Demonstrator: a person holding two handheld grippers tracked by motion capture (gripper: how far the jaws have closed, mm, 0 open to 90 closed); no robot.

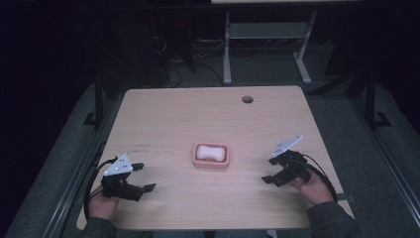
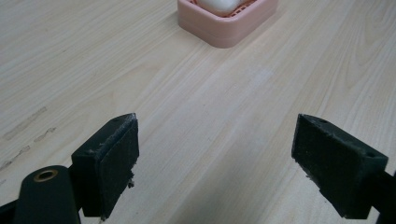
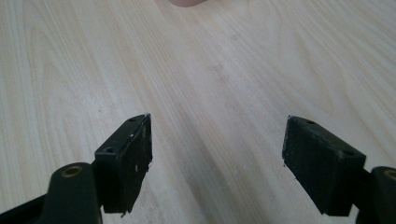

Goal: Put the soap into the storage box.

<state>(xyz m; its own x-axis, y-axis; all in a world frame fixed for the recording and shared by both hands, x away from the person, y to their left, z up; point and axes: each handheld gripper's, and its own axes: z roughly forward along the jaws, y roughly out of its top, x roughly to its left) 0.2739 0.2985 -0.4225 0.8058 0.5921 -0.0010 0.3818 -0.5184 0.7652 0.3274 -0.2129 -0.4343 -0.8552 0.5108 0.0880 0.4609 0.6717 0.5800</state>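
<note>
1. A pink soap dish point(image 1: 211, 155) sits near the middle of the light wooden worktop point(image 1: 168, 114), with a white bar of soap point(image 1: 210, 151) lying inside it.
2. The left gripper point(image 1: 141, 176) is at about 8 o'clock from the dish, well apart from it, near the worktop's near-left edge; the person's left hand point(image 1: 103, 203) holds it from behind.
3. Its jaws are spread wide with nothing between them. In the left gripper view the left gripper point(image 2: 215, 163) shows bare wood between its two black pads, and the soap dish point(image 2: 229, 23) lies ahead at roughly 12 o'clock, the soap point(image 2: 219, 4) just visible at the top edge.
4. The right gripper point(image 1: 270, 170) is at about 4 o'clock from the dish, also well apart from it; the right hand point(image 1: 313, 187) grips it from the near-right.
5. Its jaws too stand wide apart and hold nothing. In the right gripper view the right gripper point(image 3: 217, 154) has only wood grain between its pads, and a sliver of the pink dish point(image 3: 187, 2) peeks in at 12 o'clock.
6. A grey three-cornered plate point(image 1: 117, 165) tops the left gripper, and another such plate point(image 1: 286, 145) tops the right.
7. A round cable hole point(image 1: 247, 99) is in the worktop at about 1 o'clock from the dish, near the far edge.
8. Beyond the worktop, a dim floor with a white desk frame point(image 1: 265, 44) and loose cables point(image 1: 173, 74).
</note>
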